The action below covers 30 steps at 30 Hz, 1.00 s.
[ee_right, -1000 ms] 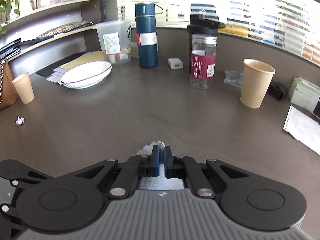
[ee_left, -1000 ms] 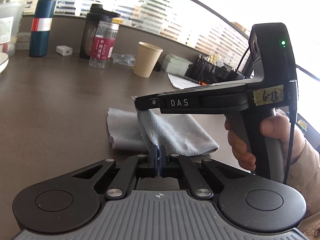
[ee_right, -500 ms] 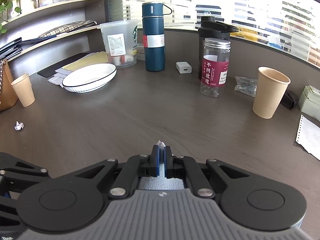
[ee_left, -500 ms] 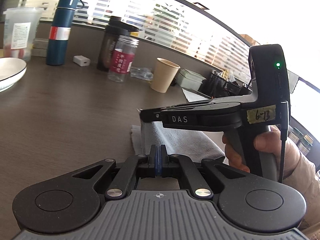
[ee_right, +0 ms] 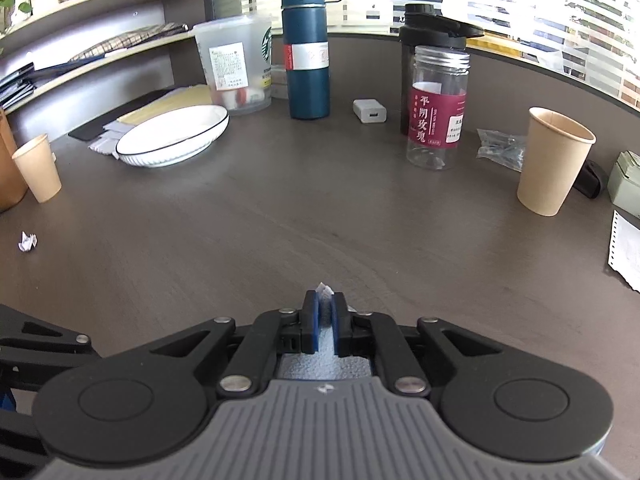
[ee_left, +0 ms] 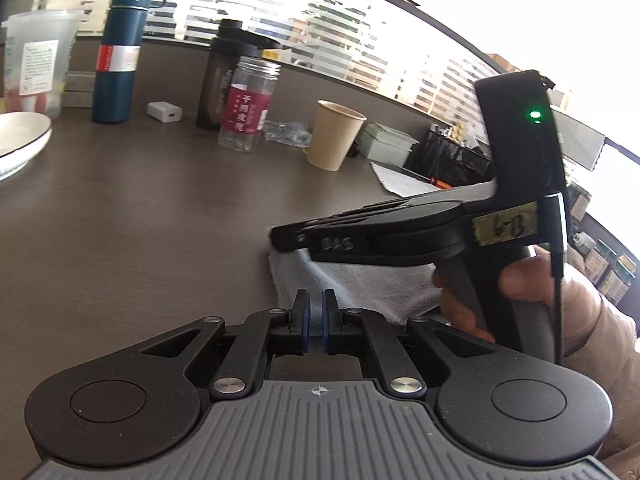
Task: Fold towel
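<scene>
A dark brown bench (ee_right: 320, 216) fills both views. The biggest change over the last second: the grey towel (ee_left: 360, 284), which both tools had been carrying across, now lies low on the bench at the near right of the left wrist view, folded over into a thick, layered pad with a rounded left edge.

The left tool (ee_left: 314, 322), clamped shut on the cloth half a second ago, now has its blue pads (ee_left: 306, 320) a small way apart, with towel showing through the gap and nothing pinched. That reads as a release, so this fold is probably laid.

The right tool (ee_right: 325, 320), blurred with motion in the left wrist view, sits just above the towel's far corner. In its own view the pads have spread slightly, yet a fuzzy strip of towel fills the gap between them and a white tag pokes out past the tips; it appears to hold the cloth only loosely.

The towel looks soft, napped and uncreased. Behind it, well apart, stand a paper cup (ee_right: 554, 160), a red-labelled jar (ee_right: 438, 108) and a blue flask (ee_right: 306, 48).
</scene>
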Each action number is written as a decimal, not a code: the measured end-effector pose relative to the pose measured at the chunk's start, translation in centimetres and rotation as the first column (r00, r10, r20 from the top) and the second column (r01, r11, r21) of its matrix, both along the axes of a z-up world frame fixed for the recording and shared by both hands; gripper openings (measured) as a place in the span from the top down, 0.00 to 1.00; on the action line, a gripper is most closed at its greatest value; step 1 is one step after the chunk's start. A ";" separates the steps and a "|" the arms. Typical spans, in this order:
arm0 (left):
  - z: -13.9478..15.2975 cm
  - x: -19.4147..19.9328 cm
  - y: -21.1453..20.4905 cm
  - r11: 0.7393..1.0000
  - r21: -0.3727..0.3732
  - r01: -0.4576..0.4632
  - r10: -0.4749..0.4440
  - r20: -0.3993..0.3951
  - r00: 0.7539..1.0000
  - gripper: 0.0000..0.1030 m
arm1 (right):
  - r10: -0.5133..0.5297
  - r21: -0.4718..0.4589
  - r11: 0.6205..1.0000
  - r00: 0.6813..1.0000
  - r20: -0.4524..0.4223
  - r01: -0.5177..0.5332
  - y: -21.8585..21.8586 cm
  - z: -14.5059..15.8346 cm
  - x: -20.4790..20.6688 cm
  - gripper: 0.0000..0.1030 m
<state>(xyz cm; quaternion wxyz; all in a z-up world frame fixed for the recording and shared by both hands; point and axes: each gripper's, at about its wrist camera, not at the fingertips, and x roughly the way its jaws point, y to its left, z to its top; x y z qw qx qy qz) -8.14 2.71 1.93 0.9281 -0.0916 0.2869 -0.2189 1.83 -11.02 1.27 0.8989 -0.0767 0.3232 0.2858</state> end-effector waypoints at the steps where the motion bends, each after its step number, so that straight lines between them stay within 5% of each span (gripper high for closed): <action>1: 0.0 0.1 -0.1 1.000 -0.001 0.003 -0.003 0.001 1.000 0.93 | 0.000 0.004 1.000 1.000 0.000 0.000 -0.1 0.0 0.0 0.90; 11: -0.2 1.1 -1.6 0.999 0.009 0.049 -0.049 0.002 0.999 0.92 | -0.077 0.053 0.996 0.994 0.077 0.073 -5.0 3.1 -3.0 0.81; 30: -1.2 1.1 -1.4 0.997 0.076 0.019 -0.016 -0.043 0.999 0.88 | -0.179 -0.041 0.983 0.983 0.045 0.181 -9.7 -0.6 -8.9 0.80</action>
